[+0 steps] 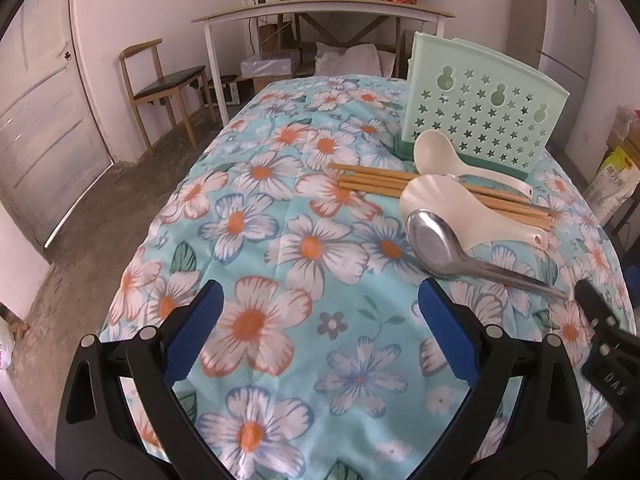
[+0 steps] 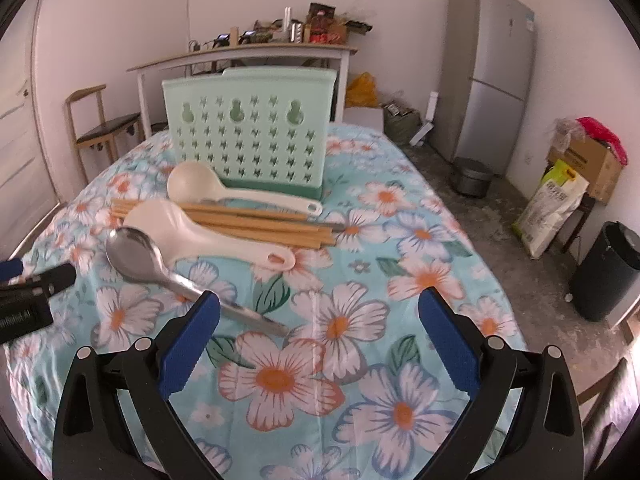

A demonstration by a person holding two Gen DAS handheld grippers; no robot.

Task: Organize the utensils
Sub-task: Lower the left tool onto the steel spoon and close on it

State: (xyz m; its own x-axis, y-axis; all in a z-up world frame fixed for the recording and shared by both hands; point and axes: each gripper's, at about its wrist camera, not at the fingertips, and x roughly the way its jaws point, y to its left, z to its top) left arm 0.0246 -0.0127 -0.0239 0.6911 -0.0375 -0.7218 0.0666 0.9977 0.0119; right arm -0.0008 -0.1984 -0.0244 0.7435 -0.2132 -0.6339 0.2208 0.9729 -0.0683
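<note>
A: Where do we stand?

B: Right at the start, I'd say. Nothing sits in the green holder that I can see; its openings face away from me, so I can't check inside. Every utensil lies loose on the flowered surface in front of it.

A: What's left, then?

B: All of it. A steel spoon, two pale plastic spoons, and a bundle of chopsticks.

A: And your grippers?

B: My left hand-held gripper is spread wide over bare cloth, holding nothing. My right hand-held gripper is spread too, empty, with the steel spoon's handle tip just beside its left finger.

A: How do the pieces lie?

B: From the right wrist view, the steel spoon's long axis runs diagonally, bowl far-left, handle pointing near-right toward me. The big scoop lies just behind it, roughly parallel, bowl left, and rests on the chopsticks. The ladle sits just in front of the holder's base, bowl left, handle running right. The chopsticks run left to right across the surface.

A: First pick?

B: Probably the steel spoon; it's nearest.
</note>
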